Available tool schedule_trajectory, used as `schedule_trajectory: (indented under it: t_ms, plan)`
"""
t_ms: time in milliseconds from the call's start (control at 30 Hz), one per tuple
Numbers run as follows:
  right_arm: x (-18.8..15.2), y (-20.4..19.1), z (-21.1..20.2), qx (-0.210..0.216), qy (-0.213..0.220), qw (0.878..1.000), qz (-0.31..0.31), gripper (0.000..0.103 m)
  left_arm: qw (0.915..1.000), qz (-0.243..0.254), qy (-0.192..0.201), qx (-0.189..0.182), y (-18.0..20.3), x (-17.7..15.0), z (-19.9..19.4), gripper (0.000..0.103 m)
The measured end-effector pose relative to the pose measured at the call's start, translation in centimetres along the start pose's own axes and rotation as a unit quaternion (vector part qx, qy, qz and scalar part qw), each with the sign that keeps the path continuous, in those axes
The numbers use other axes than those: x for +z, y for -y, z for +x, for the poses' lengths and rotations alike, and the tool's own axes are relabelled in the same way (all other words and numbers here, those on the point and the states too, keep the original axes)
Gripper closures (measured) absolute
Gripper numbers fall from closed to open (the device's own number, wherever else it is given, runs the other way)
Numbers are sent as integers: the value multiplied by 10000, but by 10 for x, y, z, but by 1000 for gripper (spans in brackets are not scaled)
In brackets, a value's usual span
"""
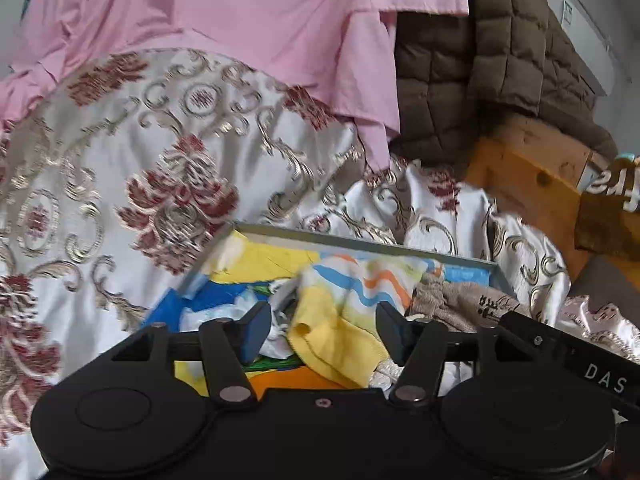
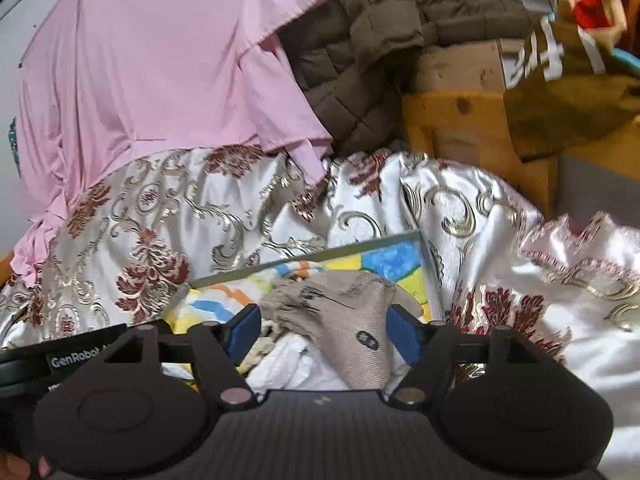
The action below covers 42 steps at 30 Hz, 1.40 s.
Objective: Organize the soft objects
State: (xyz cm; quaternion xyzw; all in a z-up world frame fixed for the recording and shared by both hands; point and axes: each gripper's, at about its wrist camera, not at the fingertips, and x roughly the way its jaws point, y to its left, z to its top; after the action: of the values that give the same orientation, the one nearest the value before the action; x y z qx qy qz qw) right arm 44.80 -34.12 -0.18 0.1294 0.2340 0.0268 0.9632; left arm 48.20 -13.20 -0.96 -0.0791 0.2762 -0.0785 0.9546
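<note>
A shallow grey-rimmed tray (image 1: 360, 240) with a colourful printed bottom lies on the bed and holds a heap of soft pieces. A yellow cloth with blue and orange stripes (image 1: 340, 344) lies under my left gripper (image 1: 326, 330), whose jaws stand open on either side of it, apart from the fabric. A beige sock with dark print (image 2: 352, 320) lies between the blue pads of my right gripper (image 2: 324, 332), which is open too. White cloth (image 2: 296, 368) sits beneath the sock. The sock also shows at the tray's right end (image 1: 452, 300).
A white satin bedspread with gold and red patterns (image 1: 120, 160) surrounds the tray. A pink garment (image 1: 240, 12) and a brown quilted jacket (image 1: 480, 60) hang behind. A wooden frame (image 1: 528, 176) and a brown lettered bag (image 2: 560, 92) are at the right.
</note>
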Motion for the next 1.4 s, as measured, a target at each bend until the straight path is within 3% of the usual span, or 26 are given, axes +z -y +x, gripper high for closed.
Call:
schedule_trajectory:
  t_ms: [467, 900, 1400]
  plan:
    - [12, -53, -102, -12, 544, 9963, -664, 12, 9975, -28, 689, 151, -20, 1, -126, 23]
    - [-2, -71, -183, 38, 972, 9921, -788, 1, 9942, -174, 1047, 183, -31, -15, -210, 6]
    - [-33, -79, -251, 1, 1236, 9882, -908, 0, 9898, -33, 1414, 164, -26, -49, -286, 1]
